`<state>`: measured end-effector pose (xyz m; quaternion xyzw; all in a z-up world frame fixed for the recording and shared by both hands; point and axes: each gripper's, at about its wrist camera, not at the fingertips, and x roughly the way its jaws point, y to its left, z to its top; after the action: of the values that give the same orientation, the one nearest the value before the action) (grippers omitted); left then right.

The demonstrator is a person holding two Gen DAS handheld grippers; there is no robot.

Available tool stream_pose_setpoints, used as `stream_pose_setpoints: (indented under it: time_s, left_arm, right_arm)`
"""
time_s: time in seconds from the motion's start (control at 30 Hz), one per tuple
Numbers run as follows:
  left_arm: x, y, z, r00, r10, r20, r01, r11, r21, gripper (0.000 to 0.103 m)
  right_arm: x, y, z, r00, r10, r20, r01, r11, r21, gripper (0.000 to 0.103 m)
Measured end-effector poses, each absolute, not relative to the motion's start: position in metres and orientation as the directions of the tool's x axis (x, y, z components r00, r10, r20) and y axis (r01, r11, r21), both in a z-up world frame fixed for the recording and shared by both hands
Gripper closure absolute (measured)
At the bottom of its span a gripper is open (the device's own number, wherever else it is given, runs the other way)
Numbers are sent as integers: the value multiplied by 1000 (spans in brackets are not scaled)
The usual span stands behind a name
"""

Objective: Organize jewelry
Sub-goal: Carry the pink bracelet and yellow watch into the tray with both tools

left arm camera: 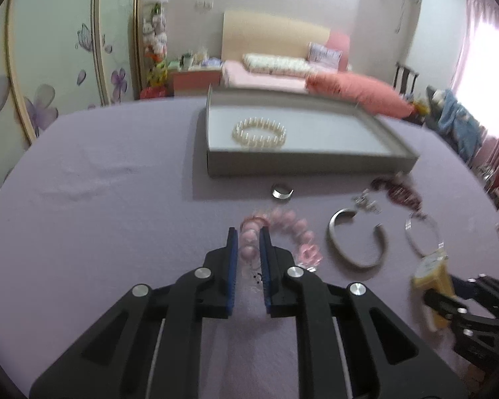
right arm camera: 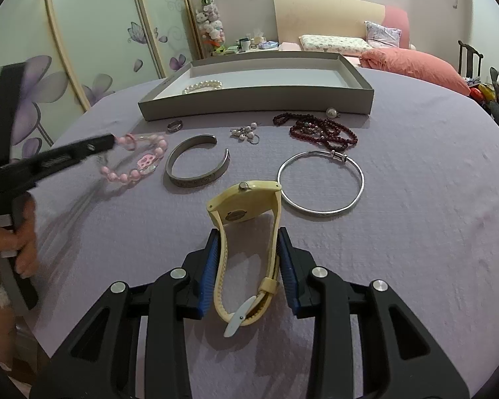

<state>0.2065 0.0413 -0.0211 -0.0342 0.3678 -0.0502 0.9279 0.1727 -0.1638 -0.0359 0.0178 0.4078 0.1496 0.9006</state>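
A grey tray [left arm camera: 282,166] [right arm camera: 256,103] at the table's back holds a pearl bracelet [left arm camera: 259,133] [right arm camera: 203,85]. My left gripper [left arm camera: 249,232] is shut on a pink bead bracelet [left arm camera: 292,226] [right arm camera: 139,163] near the table's left. My right gripper [right arm camera: 248,236] is shut on the strap of a cream yellow watch [right arm camera: 246,206] [left arm camera: 432,272], its face resting on the cloth. A silver cuff [left arm camera: 356,239] [right arm camera: 198,163], a thin silver bangle [right arm camera: 321,181] [left arm camera: 419,232], a dark red bead necklace [right arm camera: 319,129] [left arm camera: 399,193], a small ring [right arm camera: 174,125] [left arm camera: 281,193] and pearl earrings [right arm camera: 246,132] lie on the cloth.
The table has a lilac cloth [right arm camera: 415,199]. A single pearl piece [right arm camera: 331,112] lies by the tray's front wall. A bed with a coral pillow [right arm camera: 415,63] stands behind, and a wardrobe with flower decals [right arm camera: 83,50] is at the left.
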Motion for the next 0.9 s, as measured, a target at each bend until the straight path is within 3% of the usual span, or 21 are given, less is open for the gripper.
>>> stream_pose_setpoints:
  time_s: [0.5,0.9]
  left_arm:
    - [139,58,35,839,-215,-500,111,967,-229,89]
    - [111,54,48,857,-251,-450,148,956,-252,89]
  right_arm:
    - [164,-170,-19,697,287,-658,-249,956,153,68]
    - [159,-178,-5,746,282,-603,-242,959,149,68]
